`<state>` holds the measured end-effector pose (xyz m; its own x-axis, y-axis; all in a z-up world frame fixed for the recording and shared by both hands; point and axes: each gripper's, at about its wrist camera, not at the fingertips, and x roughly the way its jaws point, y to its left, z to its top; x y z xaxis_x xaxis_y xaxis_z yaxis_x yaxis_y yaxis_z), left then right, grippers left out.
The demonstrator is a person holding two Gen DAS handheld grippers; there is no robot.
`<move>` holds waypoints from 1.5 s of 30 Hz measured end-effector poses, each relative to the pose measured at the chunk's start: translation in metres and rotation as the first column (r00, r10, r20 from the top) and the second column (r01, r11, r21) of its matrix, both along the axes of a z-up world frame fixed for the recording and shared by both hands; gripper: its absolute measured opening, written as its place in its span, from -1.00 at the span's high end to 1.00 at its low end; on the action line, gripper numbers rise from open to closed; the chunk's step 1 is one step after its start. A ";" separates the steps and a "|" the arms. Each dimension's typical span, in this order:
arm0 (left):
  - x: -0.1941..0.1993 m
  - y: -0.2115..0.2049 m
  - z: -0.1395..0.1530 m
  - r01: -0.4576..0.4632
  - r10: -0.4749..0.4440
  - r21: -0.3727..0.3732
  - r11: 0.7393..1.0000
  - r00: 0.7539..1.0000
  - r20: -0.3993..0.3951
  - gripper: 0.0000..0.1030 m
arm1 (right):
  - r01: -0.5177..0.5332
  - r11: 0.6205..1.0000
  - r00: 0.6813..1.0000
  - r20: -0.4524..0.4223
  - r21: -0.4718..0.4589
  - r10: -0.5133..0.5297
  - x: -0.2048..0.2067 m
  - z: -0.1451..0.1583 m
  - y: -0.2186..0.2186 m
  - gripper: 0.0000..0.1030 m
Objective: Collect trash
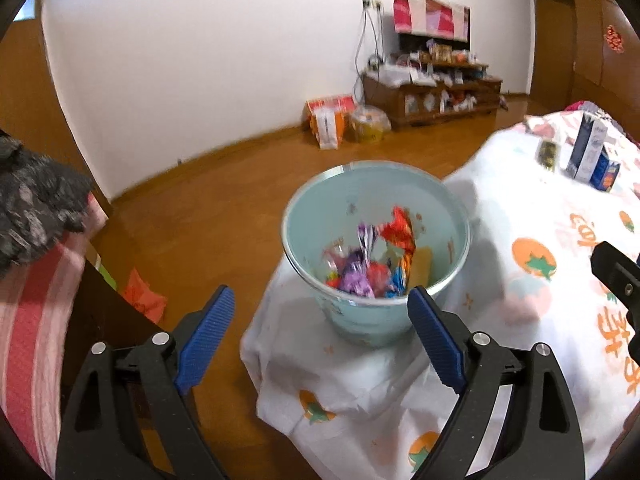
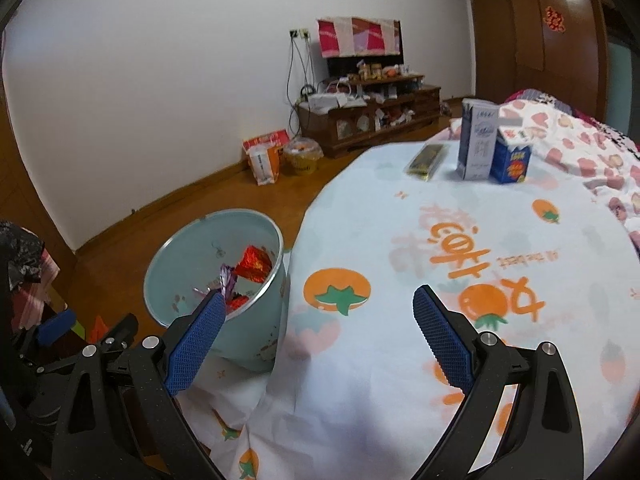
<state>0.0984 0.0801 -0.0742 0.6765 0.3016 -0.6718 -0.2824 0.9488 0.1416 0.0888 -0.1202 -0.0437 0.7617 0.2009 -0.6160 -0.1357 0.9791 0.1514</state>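
Your left gripper [image 1: 320, 316] hangs over the pale blue bin [image 1: 460, 216], jaws spread wide with nothing between them. The bin stands on the floor against the near left edge of the cloth-covered table [image 2: 400, 360], low enough for rubbish to drop straight in; bright wrappers [image 1: 372, 264] already lie at its bottom. Your right gripper [image 2: 318, 320] is over the tablecloth near that same edge, jaws likewise released and empty. Three pieces remain at the table's far edge: a flat dark packet [image 2: 427, 163], a tall white carton [image 2: 478, 140] and a small blue box [image 2: 512, 158] touching it. They look to be next.
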 end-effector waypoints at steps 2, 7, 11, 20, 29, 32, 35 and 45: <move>-0.008 -0.004 0.014 0.000 -0.002 0.029 1.000 0.999 0.053 -0.83 | 0.005 1.000 1.000 0.026 -0.002 -0.005 -0.008 0.008 -0.002 -0.81; -0.028 -0.011 0.046 0.008 -0.023 0.080 0.997 0.983 0.180 -0.88 | 0.029 1.000 0.992 0.127 -0.011 -0.027 -0.032 0.035 -0.005 -0.81; -0.041 -0.015 0.064 0.033 -0.052 0.081 0.996 0.968 0.247 -0.89 | 0.037 0.999 0.980 0.198 -0.005 -0.035 -0.046 0.054 -0.007 -0.82; -0.061 -0.015 0.087 0.054 -0.075 0.072 0.996 0.940 0.334 -0.89 | 0.068 0.997 0.945 0.317 0.032 -0.075 -0.069 0.080 -0.014 -0.87; -0.070 -0.015 0.096 0.049 -0.073 0.076 0.996 0.932 0.356 -0.89 | 0.075 0.996 0.944 0.320 0.042 -0.085 -0.075 0.079 -0.015 -0.88; -0.070 -0.016 0.097 0.043 -0.072 0.091 0.995 0.931 0.357 -0.89 | 0.072 0.996 0.947 0.311 0.049 -0.084 -0.075 0.077 -0.015 -0.88; -0.070 -0.016 0.097 0.037 -0.068 0.095 0.995 0.932 0.356 -0.89 | 0.069 0.996 0.950 0.301 0.055 -0.083 -0.075 0.075 -0.014 -0.88; -0.070 -0.016 0.098 0.028 -0.062 0.100 0.995 0.930 0.362 -0.89 | 0.070 0.996 0.951 0.299 0.059 -0.084 -0.073 0.074 -0.012 -0.88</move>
<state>0.0280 0.0646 0.0241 0.8835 0.3136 -0.3480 -0.2883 0.9495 0.1236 0.0153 -0.1326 0.0302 0.9245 0.1578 -0.3470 -0.1068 0.9810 0.1617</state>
